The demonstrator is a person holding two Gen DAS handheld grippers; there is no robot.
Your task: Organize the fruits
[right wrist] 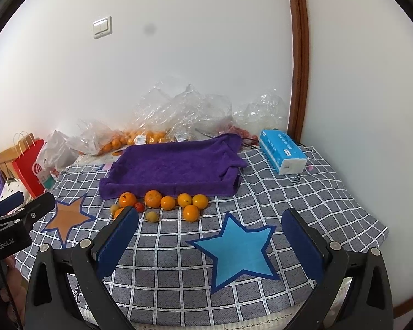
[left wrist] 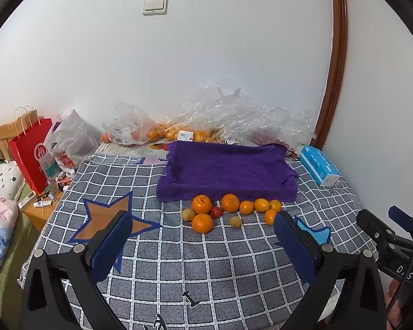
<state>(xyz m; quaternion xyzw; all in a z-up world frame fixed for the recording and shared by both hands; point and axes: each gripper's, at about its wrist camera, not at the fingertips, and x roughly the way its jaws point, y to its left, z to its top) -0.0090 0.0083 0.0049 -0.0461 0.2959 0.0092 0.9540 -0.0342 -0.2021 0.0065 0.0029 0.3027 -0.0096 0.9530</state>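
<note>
Several oranges lie in a loose cluster on the checked cloth, just in front of a tray covered by a purple towel. Among them sit a small red fruit and two small yellowish fruits. My left gripper is open, its blue pads either side of the cluster and short of it. My right gripper is also open and empty, over a light blue star, to the right of the fruit.
Crumpled clear plastic bags with more oranges lie against the wall behind the tray. A blue tissue pack sits at the right. A red paper bag and clutter stand off the left edge. A brown star marks the cloth.
</note>
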